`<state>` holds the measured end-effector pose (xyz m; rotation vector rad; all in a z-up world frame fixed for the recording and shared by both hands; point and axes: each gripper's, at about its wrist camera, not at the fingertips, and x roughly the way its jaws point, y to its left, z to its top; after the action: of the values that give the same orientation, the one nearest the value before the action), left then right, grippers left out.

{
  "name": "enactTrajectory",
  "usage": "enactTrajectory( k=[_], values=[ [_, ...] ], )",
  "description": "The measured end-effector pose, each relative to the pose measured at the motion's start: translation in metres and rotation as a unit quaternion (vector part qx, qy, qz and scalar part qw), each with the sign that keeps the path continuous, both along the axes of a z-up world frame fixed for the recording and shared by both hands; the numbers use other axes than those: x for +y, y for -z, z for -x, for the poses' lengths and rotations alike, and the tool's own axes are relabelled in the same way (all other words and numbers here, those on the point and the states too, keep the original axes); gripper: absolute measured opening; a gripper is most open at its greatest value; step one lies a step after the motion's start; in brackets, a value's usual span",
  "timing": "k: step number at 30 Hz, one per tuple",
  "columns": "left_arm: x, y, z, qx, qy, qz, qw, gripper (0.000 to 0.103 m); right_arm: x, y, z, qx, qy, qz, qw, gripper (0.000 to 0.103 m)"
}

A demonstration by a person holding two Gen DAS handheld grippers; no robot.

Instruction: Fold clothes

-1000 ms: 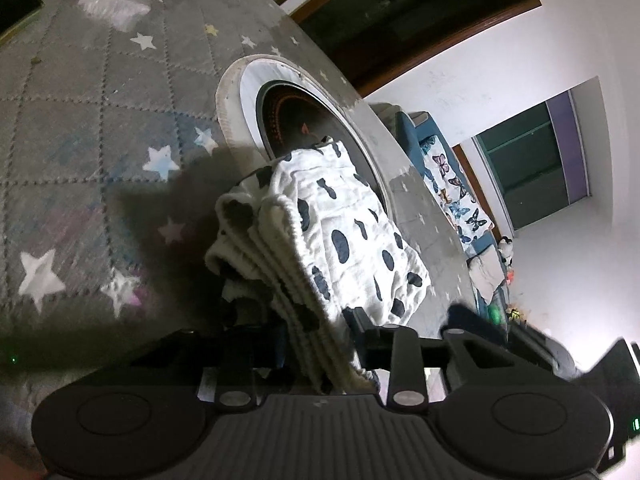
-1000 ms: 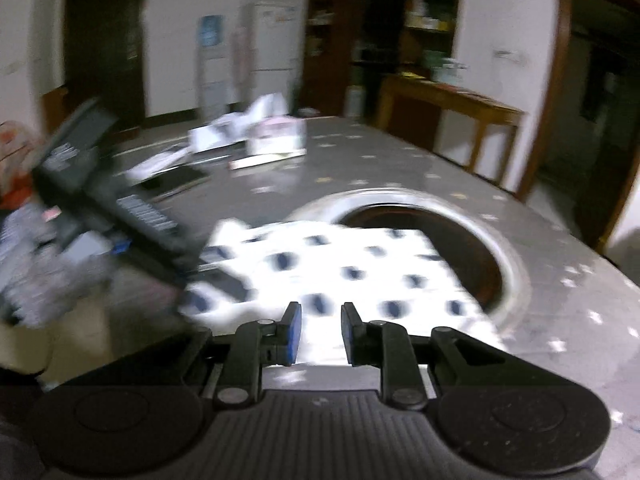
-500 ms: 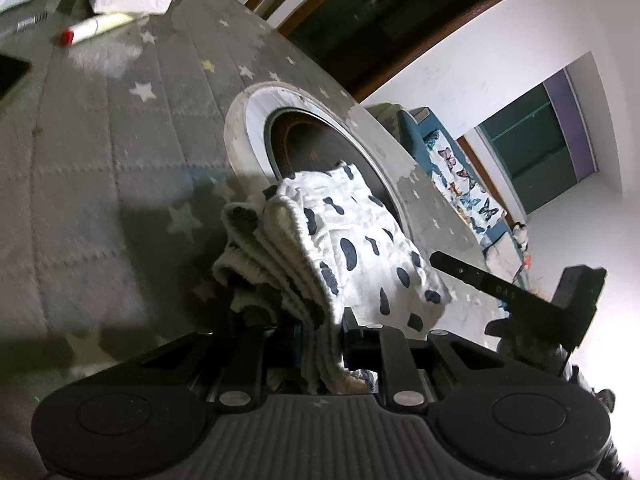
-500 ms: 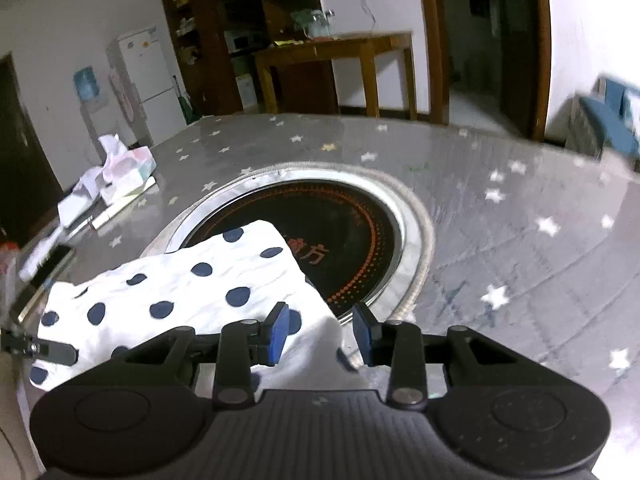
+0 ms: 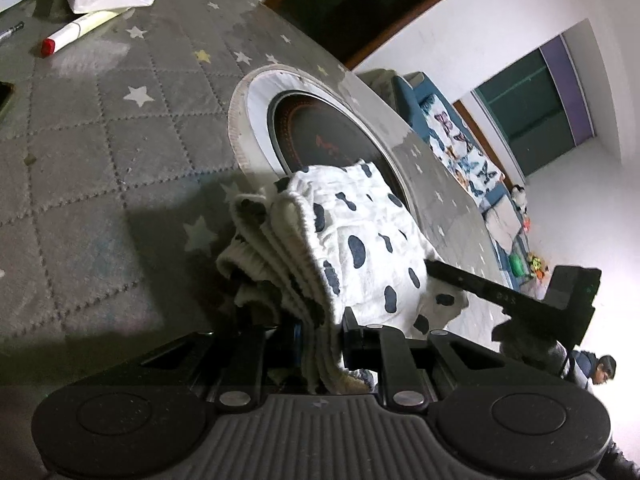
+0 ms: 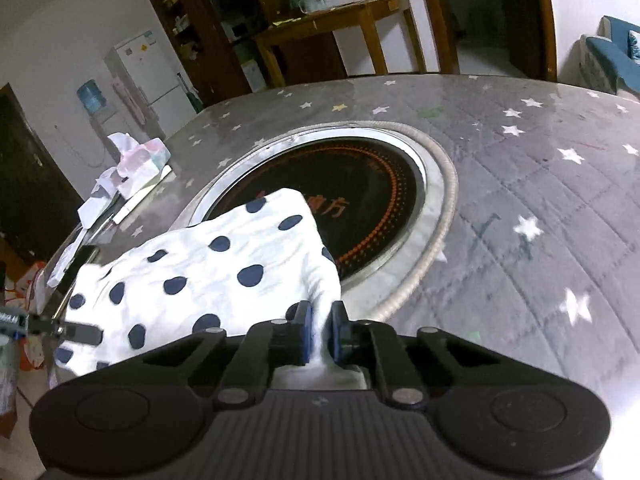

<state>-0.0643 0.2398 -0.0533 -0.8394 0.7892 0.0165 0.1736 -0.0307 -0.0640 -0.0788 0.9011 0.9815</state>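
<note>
The white cotton garment with navy spots (image 6: 208, 276) lay in several stacked layers, partly over the round black inset hotplate (image 6: 360, 200) ahead of both tongs. The left gripper (image 5: 320, 340) pinched its ribbed edges; the right gripper (image 6: 319, 334) clamped a corner. Folding looked well advanced, though perhaps one fold remained.

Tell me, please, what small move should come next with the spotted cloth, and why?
Probably carry the spotted cloth clear of the round cooktop and lay it flat. Both the left gripper and right gripper pinch it, and it hangs bunched, partly over the cooktop.
</note>
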Motion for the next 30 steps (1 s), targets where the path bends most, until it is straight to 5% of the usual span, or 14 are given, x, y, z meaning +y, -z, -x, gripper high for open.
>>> enactTrajectory(
  k=[10, 18, 22, 25, 28, 30],
  values=[
    [-0.010, -0.003, 0.005, 0.012, 0.040, -0.006, 0.9991, 0.022, -0.058, -0.006, 0.055, 0.018, 0.017, 0.017, 1.000, 0.009],
    [-0.016, -0.013, 0.005, 0.005, 0.031, -0.039, 0.9988, 0.040, -0.050, -0.007, 0.037, 0.014, 0.022, -0.011, 1.000, 0.039],
    [-0.015, -0.014, 0.002, 0.006, 0.022, -0.044, 0.9988, 0.040, -0.037, 0.000, 0.021, 0.024, 0.025, -0.023, 0.999, 0.039],
    [-0.015, -0.014, 0.000, 0.008, 0.019, -0.046, 0.9987, 0.038, -0.027, 0.007, 0.016, 0.035, 0.024, -0.027, 0.999, 0.036],
    [-0.014, -0.015, -0.003, 0.008, 0.019, -0.051, 0.9985, 0.024, -0.020, 0.010, 0.020, 0.038, 0.019, -0.029, 0.999, 0.011],
    [-0.014, -0.020, -0.004, 0.002, 0.019, -0.053, 0.9984, 0.021, -0.021, 0.006, 0.025, 0.031, 0.020, -0.037, 0.999, 0.006]
  ],
)
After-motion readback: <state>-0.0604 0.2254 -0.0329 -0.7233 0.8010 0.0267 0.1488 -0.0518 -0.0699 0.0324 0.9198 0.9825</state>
